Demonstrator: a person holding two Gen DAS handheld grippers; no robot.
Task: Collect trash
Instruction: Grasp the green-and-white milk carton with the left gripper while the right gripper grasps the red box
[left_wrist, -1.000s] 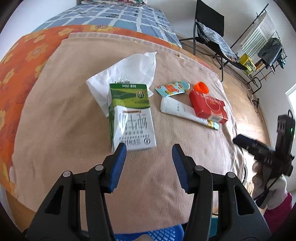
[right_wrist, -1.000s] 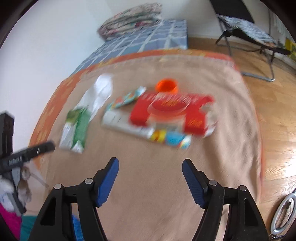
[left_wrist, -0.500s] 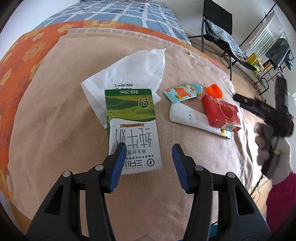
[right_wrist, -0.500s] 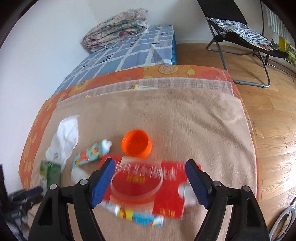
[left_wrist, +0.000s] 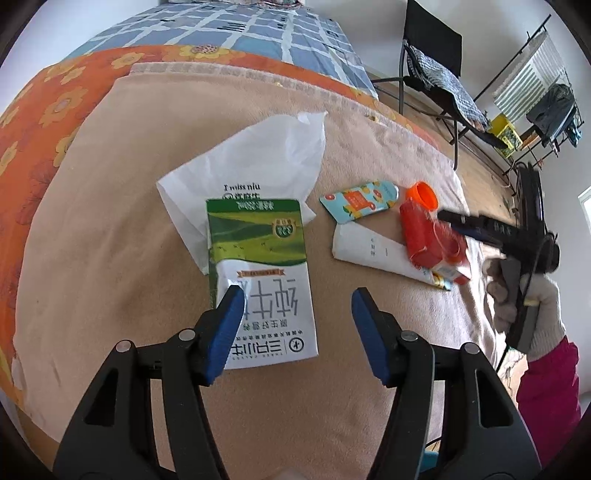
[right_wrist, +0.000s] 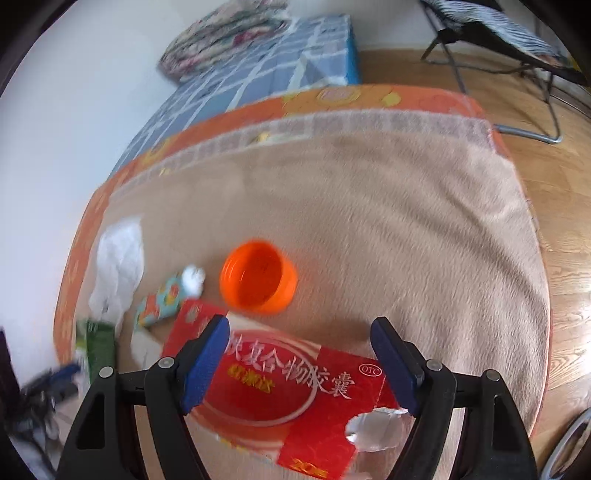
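— two grippers, both spread wide with nothing between the jaws. where's the trash?

— all on the beige blanket (left_wrist: 110, 229). left gripper (left_wrist: 295, 314) sits over the near end of the milk carton (left_wrist: 258, 266), its left finger overlapping the carton's edge. right gripper (right_wrist: 299, 354) straddles the red medicine box (right_wrist: 280, 391).

— what else?

— in the left wrist view, a white plastic bag (left_wrist: 258, 162) under the carton's far end at 12 o'clock; snack sachet (left_wrist: 360, 199), orange cap (right_wrist: 258, 280) and white tube (left_wrist: 373, 251) out at 2 o'clock.

— risks?

— i'd say the box's end is torn open, so a squeeze could crush it or spill whatever's inside. it partly lies on the tube, which may drag along. the left finger could pinch blanket, and the carton might pull the bag.
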